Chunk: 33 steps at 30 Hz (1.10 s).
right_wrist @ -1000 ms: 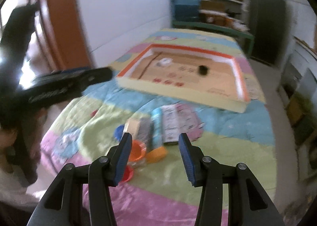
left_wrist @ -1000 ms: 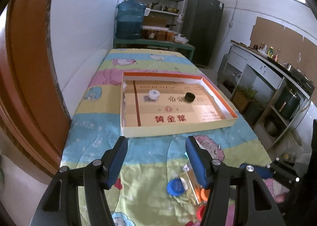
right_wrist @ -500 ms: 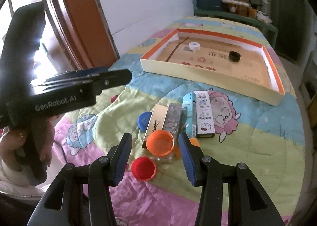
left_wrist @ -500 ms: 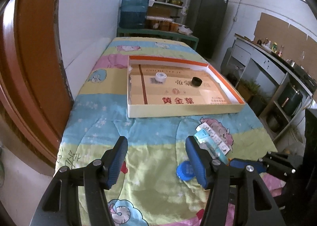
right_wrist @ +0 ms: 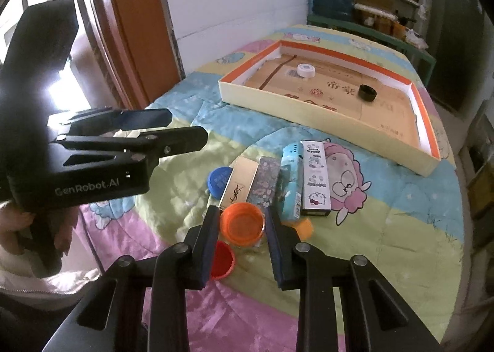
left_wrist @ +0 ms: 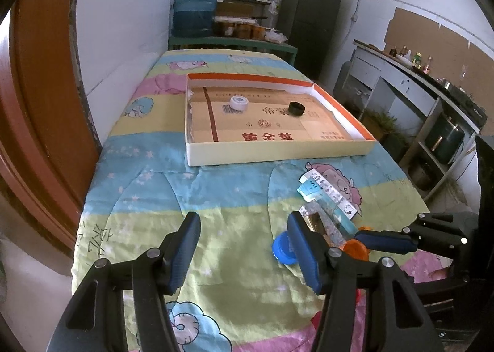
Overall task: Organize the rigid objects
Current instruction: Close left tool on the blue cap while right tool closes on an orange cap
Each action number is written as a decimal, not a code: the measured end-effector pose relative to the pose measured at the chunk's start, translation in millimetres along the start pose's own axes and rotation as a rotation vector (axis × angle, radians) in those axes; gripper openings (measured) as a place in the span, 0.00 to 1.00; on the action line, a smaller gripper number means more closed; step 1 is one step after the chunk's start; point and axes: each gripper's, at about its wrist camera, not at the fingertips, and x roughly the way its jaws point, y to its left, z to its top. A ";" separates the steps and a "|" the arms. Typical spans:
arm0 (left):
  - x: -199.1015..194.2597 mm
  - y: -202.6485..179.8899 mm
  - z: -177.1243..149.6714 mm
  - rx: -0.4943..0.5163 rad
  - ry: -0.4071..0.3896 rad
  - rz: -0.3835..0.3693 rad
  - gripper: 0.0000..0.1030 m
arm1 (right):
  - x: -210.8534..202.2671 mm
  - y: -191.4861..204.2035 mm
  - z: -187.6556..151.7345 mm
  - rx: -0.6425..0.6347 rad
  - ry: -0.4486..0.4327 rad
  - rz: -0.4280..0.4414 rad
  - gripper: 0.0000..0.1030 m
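Observation:
My right gripper [right_wrist: 241,216] is closing on an upturned orange cap [right_wrist: 242,225], and both pads touch its rim. A red cap [right_wrist: 220,262] lies just left of it and a blue cap [right_wrist: 219,180] farther up. Several small boxes lie side by side beyond: gold [right_wrist: 239,185], patterned [right_wrist: 262,182], teal [right_wrist: 290,182] and white [right_wrist: 315,179]. The cardboard tray [right_wrist: 308,114] holds a white lid [right_wrist: 305,70] and a black cap [right_wrist: 367,93]. My left gripper [left_wrist: 244,222] hangs over bare quilt, jaws wide and closing a little, with nothing between them.
A cartoon-print quilt [left_wrist: 154,197] covers the table. A brown door [left_wrist: 37,104] and a white wall run along the left. A water jug [left_wrist: 194,9] and shelves stand past the far end. The table's right edge drops toward a counter. A hand [right_wrist: 18,228] holds the left gripper.
My right gripper has sunk over the orange cap and its jaws have narrowed from wide apart onto the cap's rim. The left gripper has come down a little, still wide.

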 end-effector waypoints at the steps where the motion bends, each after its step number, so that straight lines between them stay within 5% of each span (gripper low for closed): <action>1: 0.7 0.5 -0.4 0.000 0.002 -0.012 0.57 | -1.0 1.1 -1.1 -0.003 0.001 -0.001 0.29; 18: 28.8 -32.6 -23.8 0.256 0.116 -0.052 0.52 | -22.9 -20.3 -10.2 0.093 -0.022 -0.021 0.30; 22: 40.5 -35.2 -21.0 0.261 0.126 -0.048 0.48 | -24.6 -23.1 -10.3 0.110 -0.026 -0.020 0.30; 27: 43.3 -34.5 -16.3 0.260 0.108 -0.051 0.30 | -26.7 -29.1 -11.1 0.133 -0.030 -0.031 0.30; 33: 41.0 -31.0 -16.7 0.226 0.099 -0.066 0.30 | -27.1 -31.9 -11.7 0.145 -0.034 -0.028 0.30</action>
